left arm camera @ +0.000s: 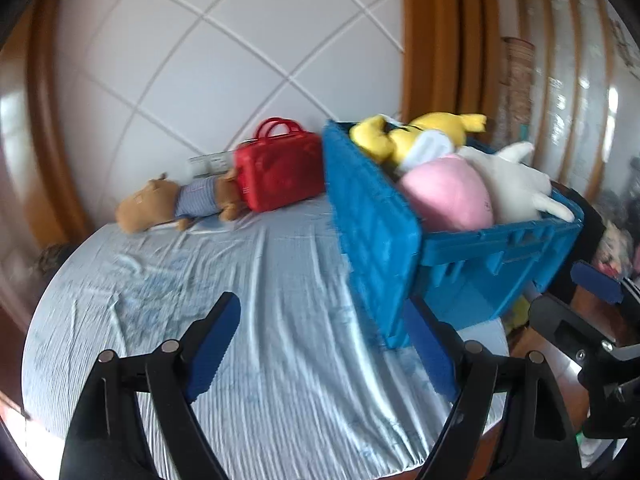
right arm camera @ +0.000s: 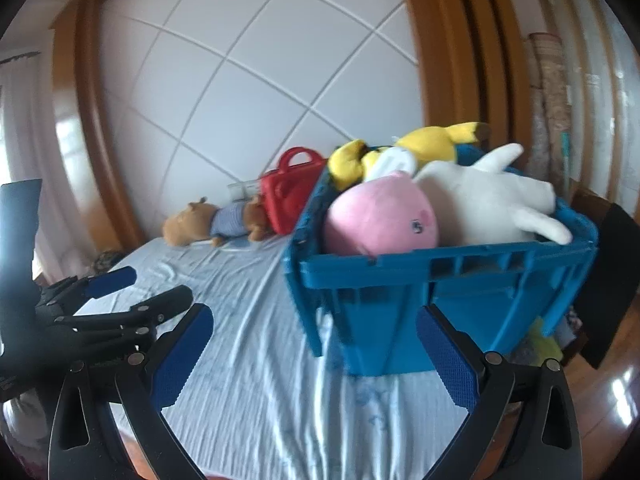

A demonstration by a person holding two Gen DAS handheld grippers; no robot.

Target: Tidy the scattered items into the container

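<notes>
A blue plastic crate (left arm camera: 380, 232) (right arm camera: 440, 280) stands on the bed at the right, holding a pink plush (left arm camera: 448, 196) (right arm camera: 380, 216), a white plush (left arm camera: 516, 184) (right arm camera: 492, 196) and a yellow plush (left arm camera: 420, 132) (right arm camera: 424, 144). A brown plush bear in a striped shirt (left arm camera: 176, 204) (right arm camera: 216, 222) lies at the far end of the bed, next to a red bag (left arm camera: 276, 172) (right arm camera: 290, 188). My left gripper (left arm camera: 324, 340) is open and empty over the sheet, left of the crate. My right gripper (right arm camera: 316, 344) is open and empty before the crate's near wall.
The bed has a wrinkled light blue sheet (left arm camera: 240, 300) (right arm camera: 248, 320). A white quilted headboard (left arm camera: 220, 60) in a wooden frame stands behind. The right gripper shows at the right edge of the left wrist view (left arm camera: 592, 320); the left gripper shows at left in the right wrist view (right arm camera: 100, 304).
</notes>
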